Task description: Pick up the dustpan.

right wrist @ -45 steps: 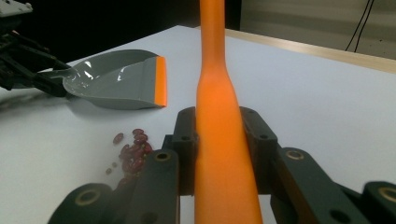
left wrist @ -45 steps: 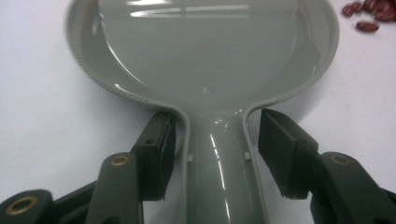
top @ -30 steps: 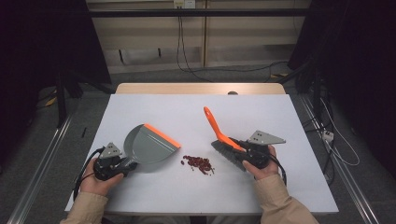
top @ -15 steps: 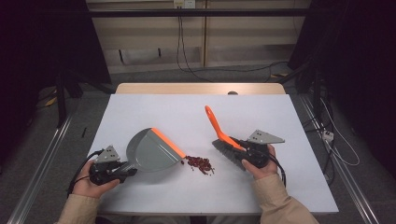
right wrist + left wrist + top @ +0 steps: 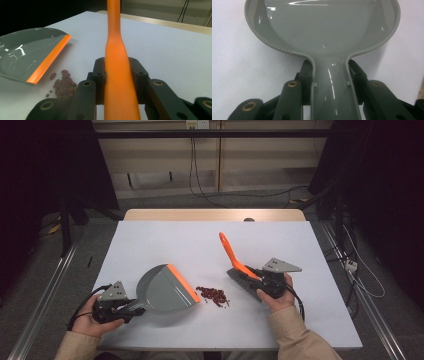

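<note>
- Now that I have swung the dustpan (image 5: 162, 290) round over the last second, its orange lip (image 5: 183, 283) sits just beside the pile of red beans (image 5: 214, 295) at lower centre of the high view; a second ago the pan lay farther up and left, with the lip turned away from them.
- My left gripper (image 5: 116, 307) is clamped on the dustpan's grey handle (image 5: 333, 92), with one jaw pressed against each side of the neck.
- My right gripper (image 5: 263, 281) has hardly shifted; it stays closed around the brush (image 5: 234, 259), whose orange handle (image 5: 117, 62) runs up between the jaws, while the bristle end rests on the desk (image 5: 165, 240) right of the beans.
- Because beans now lie between lip and bristles, I judge the setup done: next I would draw the brush leftward to sweep them in.
- Should the lip ride above the desk, beans could slip beneath it.
</note>
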### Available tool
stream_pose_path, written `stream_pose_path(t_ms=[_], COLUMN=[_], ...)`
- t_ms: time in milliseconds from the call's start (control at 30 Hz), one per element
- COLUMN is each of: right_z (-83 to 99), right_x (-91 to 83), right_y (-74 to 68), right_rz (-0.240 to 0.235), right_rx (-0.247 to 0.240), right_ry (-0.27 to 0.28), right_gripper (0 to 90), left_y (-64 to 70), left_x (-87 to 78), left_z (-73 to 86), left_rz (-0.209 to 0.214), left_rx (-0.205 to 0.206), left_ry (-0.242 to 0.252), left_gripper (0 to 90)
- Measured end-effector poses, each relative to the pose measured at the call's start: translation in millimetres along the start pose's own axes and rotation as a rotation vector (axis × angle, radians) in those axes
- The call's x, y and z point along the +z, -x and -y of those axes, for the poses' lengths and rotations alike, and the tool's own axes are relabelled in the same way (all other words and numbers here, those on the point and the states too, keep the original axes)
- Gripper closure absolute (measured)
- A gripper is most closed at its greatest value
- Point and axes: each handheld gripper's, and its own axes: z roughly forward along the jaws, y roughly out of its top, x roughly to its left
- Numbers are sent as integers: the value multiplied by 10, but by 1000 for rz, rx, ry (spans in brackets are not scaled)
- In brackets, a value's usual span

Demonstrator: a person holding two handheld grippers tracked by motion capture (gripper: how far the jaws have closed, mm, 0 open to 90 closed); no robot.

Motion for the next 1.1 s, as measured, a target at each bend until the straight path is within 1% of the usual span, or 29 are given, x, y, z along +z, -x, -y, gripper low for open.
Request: stream_pose_path(t_ms=[33,67,133,367,433,467,500,600,700,733,833,867,900,933,967,1033,1100], right_z=[0,0,4,-1,0,2,3,6,10,13,18,23,27,30,33,32,31], right_x=[4,6,14,43,49,51,55,66,87,96,126,138,148,159,166,175,179], right_y=[3,4,9,11,14,18,19,20,13,10,-6,-10,-14,-16,-23,-29,-34], right_rz=[-2,3,3,11,16,20,22,27,40,40,52,53,55,54,53,48,48], right_rx=[3,1,5,-1,0,-4,0,2,-8,-11,-26,-30,-27,-29,-31,-36,-38], right_ry=[1,-3,-4,-12,-13,-17,-18,-21,-34,-35,-53,-56,-62,-69,-75,-72,-74], right_gripper=[708,708,708,708,708,708,709,708,709,708,708,708,708,708,708,708,708], left_y=[3,0,-4,-19,-26,-22,-17,-8,-9,-6,1,1,8,6,8,3,-4], left_x=[6,3,-1,-23,-25,-20,-16,-15,-13,-11,0,8,12,23,23,22,23], left_z=[13,21,39,65,68,72,76,75,81,83,84,84,83,85,84,84,87], left_rz=[4,10,15,18,10,23,22,31,40,35,48,56,48,62,54,56,71], left_rx=[-6,-5,-15,-11,7,-2,-7,6,8,13,20,22,24,23,23,26,31], left_ry=[8,2,4,-2,-10,-9,-8,-16,-23,-27,-35,-36,-45,-40,-44,-46,-44], left_gripper=[641,641,641,641,641,641,641,641,641,640,640,640,640,640,640,640,640])
